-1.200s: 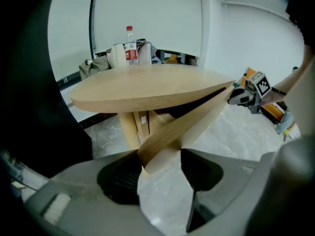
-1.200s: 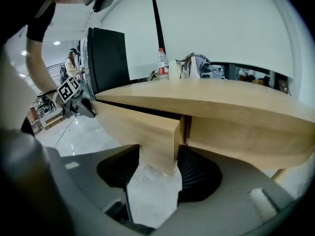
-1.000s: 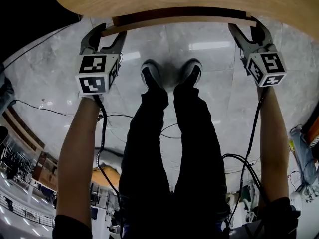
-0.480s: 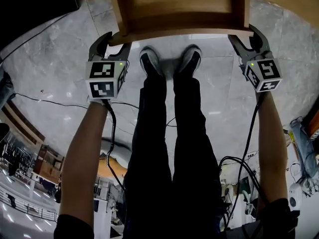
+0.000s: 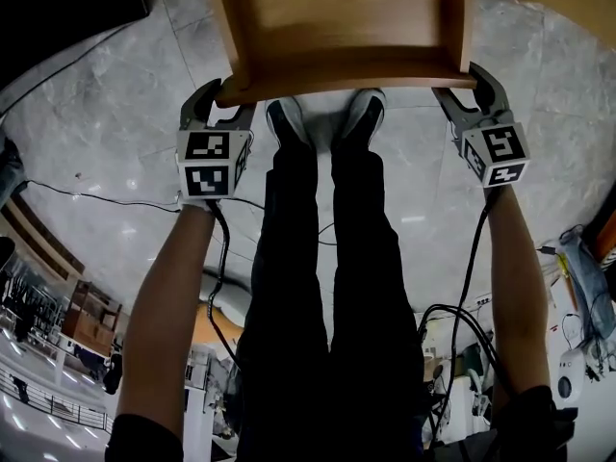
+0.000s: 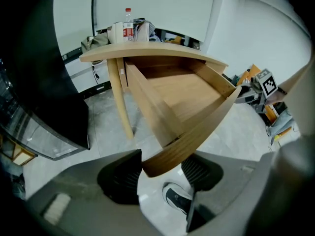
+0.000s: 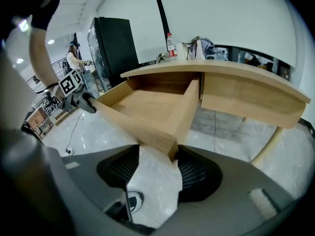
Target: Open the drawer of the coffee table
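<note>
Arms outstretched | left hand-held gripper (image 5: 223, 102), right hand-held gripper (image 5: 468, 87) — both clamp drawer front (image 5: 346, 70)

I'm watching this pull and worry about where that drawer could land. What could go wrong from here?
1. The drawer stands far out of the coffee table; more pull might free it, dropping it toward the shoes right below.
2. The left gripper and right gripper each pinch only an end corner of the drawer front, so either may slip off.
3. A jerk could topple the bottle standing on that table.
</note>
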{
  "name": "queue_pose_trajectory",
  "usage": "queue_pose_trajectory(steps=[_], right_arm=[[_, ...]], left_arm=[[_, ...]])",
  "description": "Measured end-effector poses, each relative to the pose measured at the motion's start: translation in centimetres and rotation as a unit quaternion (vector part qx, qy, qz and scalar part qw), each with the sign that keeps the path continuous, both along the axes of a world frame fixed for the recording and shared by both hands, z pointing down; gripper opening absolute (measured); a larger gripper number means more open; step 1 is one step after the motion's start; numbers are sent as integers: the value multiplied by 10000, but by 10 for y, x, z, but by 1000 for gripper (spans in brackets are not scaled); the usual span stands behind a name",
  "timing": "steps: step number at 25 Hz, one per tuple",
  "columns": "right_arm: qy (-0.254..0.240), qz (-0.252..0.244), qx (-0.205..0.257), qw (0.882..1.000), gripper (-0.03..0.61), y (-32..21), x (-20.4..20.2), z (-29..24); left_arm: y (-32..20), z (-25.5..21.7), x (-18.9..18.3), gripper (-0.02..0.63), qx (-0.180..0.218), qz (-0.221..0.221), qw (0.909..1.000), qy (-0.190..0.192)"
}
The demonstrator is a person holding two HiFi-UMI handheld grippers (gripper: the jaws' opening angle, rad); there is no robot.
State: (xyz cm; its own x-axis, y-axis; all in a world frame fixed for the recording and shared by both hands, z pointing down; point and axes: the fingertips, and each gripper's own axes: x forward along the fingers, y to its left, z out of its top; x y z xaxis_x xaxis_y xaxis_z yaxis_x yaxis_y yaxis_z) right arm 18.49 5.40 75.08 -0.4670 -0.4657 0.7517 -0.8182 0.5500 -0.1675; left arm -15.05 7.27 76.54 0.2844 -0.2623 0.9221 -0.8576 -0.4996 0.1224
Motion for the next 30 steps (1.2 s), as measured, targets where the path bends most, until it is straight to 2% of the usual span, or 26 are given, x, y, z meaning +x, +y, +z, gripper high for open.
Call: queue_pose_trajectory(steps=[16,20,25,27,30], right_arm=[[280,42,-191,9994,249,2,0,16],[634,72,-408,9971,256,13,12,10],[727,574,-227,9954,235,9,43,-55],[670,912,-50,9936,216,3,58,-98],[425,1460,290,9880,192,-7,69,-184]], left_arm=[[2,18,-3,255,-73,134,9999,-69],[6,9,-12,256,-52,213,9993,-315],[13,-38,-50,256,-113,-80,9987,-489],[8,-76,-68,256,-31,-275,9984,-493],[-3,-150,-89,256,242,-833,9958,-286]])
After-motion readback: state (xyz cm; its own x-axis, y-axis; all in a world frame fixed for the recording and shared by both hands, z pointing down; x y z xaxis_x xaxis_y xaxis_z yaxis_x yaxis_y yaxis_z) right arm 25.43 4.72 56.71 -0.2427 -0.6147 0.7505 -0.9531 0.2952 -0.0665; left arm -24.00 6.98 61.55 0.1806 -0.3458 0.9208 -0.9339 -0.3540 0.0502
